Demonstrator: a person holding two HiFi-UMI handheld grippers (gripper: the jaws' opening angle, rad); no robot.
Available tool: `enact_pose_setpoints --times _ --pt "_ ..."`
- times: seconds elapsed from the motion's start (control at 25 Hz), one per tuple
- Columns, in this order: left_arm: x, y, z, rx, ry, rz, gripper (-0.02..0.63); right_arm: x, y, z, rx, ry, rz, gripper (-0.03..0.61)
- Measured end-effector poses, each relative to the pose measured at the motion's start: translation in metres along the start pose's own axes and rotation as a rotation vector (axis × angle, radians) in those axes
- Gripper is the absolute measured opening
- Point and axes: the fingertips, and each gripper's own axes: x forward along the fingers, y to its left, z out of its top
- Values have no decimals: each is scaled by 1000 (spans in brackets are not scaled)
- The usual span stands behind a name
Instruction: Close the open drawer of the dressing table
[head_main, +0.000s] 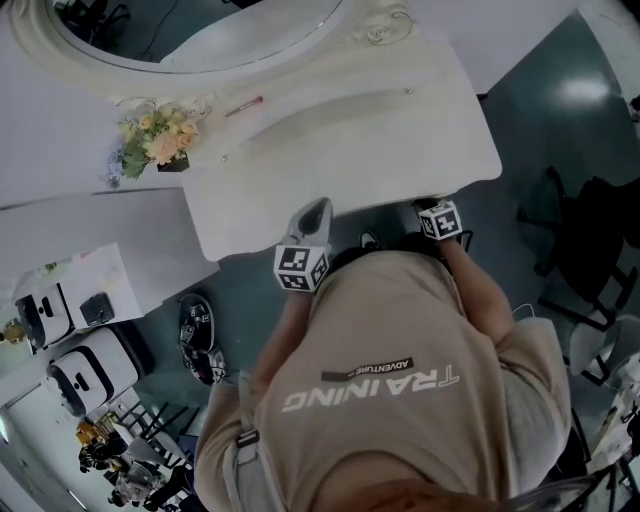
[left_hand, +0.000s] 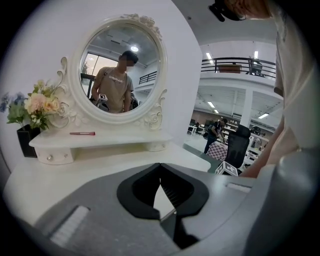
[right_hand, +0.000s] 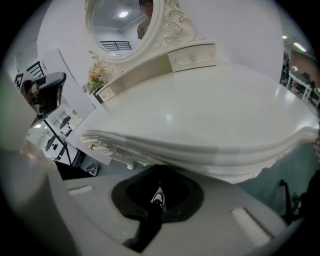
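The white dressing table (head_main: 340, 150) fills the top of the head view, with its oval mirror (left_hand: 120, 70) behind a low shelf. Small shelf drawers (right_hand: 192, 57) look flush, as does the other one (left_hand: 52, 156). The carved front apron (right_hand: 115, 150) with a gold knob (right_hand: 91, 146) shows under the tabletop; I see no drawer standing out. My left gripper (head_main: 318, 208) is shut and empty, over the table's front edge (left_hand: 100, 170). My right gripper (right_hand: 159, 170) is shut, its tip just below the tabletop's front edge, mostly hidden in the head view (head_main: 432, 205).
A flower pot (head_main: 155, 140) and a pink stick (head_main: 245, 106) stand on the shelf. Black office chairs are at the right (head_main: 590, 250). White cabinets (head_main: 80, 340) and a dark object on the floor (head_main: 200, 340) lie to the left. My body crowds the table front.
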Motion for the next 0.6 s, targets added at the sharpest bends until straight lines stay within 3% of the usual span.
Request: enact_pose_setpoints --times 0.16,0.32,0.48,0.6 --pt "-2 2 -3 21 0 -44 8 -5 8 4 47 -28 -11 3" --pt "-1 0 -5 48 5 -74 8 -31 36 11 50 -62 48 5" --pt "-1 -9 9 80 -38 -111 8 -81 76 52 47 -238 135 5" --pt "-5 -19 33 108 -100 -126 8 -128 103 95 -25 -393 148 5"
